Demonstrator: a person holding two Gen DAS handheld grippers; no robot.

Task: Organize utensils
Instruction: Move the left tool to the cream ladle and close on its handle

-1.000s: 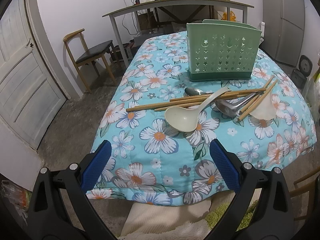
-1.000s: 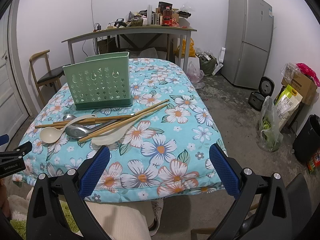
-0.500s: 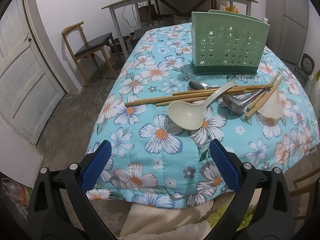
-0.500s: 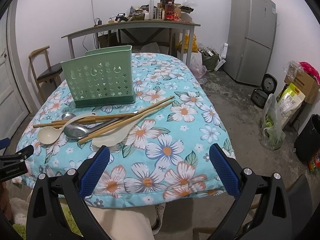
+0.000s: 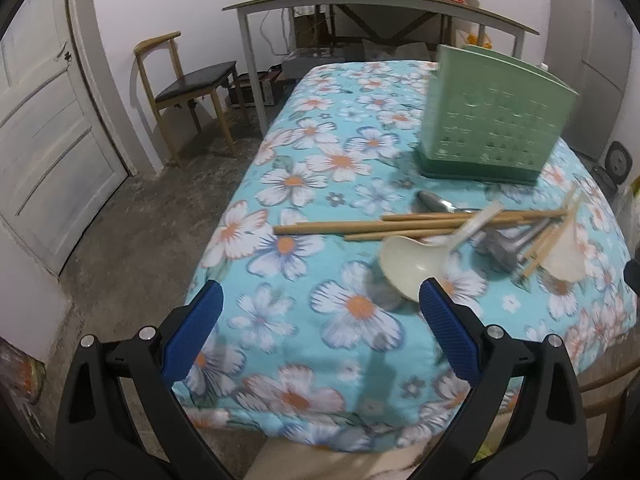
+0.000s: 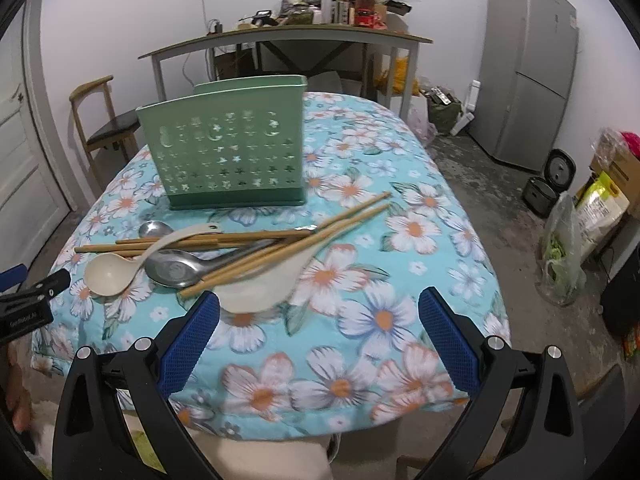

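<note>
A green perforated utensil holder (image 5: 494,126) (image 6: 230,152) stands upright on the floral-covered table (image 5: 320,320) (image 6: 400,280). In front of it lies a pile: several wooden chopsticks (image 5: 360,226) (image 6: 288,250), a cream ladle (image 5: 416,264) (image 6: 114,274), a metal ladle (image 5: 502,246) (image 6: 176,268), a small metal spoon (image 5: 432,201) (image 6: 154,228) and a cream rice paddle (image 5: 568,252) (image 6: 264,286). My left gripper (image 5: 320,312) is open over the table's near left part, its right finger just short of the cream ladle. My right gripper (image 6: 318,322) is open too, hovering near the rice paddle.
Behind the table are a grey side table (image 6: 280,36) loaded with bottles and boxes, a wooden chair (image 5: 188,80) and a white door (image 5: 44,140) on the left. A grey fridge (image 6: 528,68), rice cooker (image 6: 548,188) and bags (image 6: 564,248) stand on the right.
Both grippers have moved forward and closer to the utensil pile; the left view has swung leftward. Both stay open. Nothing on the table has shifted.
</note>
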